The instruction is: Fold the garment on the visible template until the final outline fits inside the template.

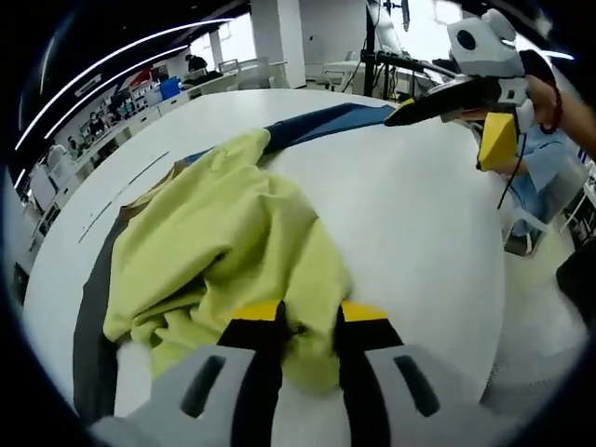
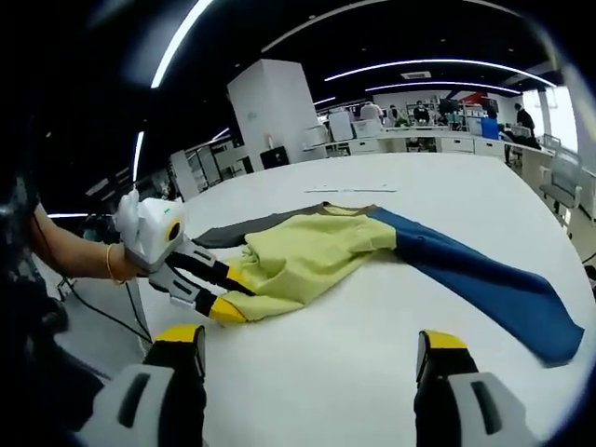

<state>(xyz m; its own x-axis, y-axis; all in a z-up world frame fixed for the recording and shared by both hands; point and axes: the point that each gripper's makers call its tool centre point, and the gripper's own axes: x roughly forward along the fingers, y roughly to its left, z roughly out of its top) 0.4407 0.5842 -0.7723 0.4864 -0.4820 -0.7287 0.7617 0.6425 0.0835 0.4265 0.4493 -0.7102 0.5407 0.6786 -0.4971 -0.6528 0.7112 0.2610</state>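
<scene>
Looking along the left gripper (image 1: 309,321), we see its two yellow-tipped jaws drawn narrow and pinched on a bunched fold at the near edge of the yellow garment (image 1: 223,251). The garment lies crumpled on the white table (image 1: 410,233), its yellow body heaped in the near left part, a dark grey sleeve (image 1: 93,317) running along its left side and a blue sleeve (image 1: 335,121) stretching away to the far right. In this view the right gripper (image 1: 489,93) hangs in the air at the far right, above the table and well apart from the cloth, a hand (image 1: 545,93) behind it.

In the right gripper view, the right gripper (image 2: 312,354) holds its jaws wide apart over bare table (image 2: 354,372), gripping nothing. Beyond them the garment (image 2: 307,256) spreads across the middle of the table, the blue sleeve (image 2: 484,284) reaching to the right and the grey sleeve (image 2: 233,235) to the far left. The left gripper (image 2: 228,293) comes in from the left, its tips closed on the garment's left edge, a hand (image 2: 84,251) holding it.

We cannot make out a template outline under the cloth. Desks and people stand far off in the room.
</scene>
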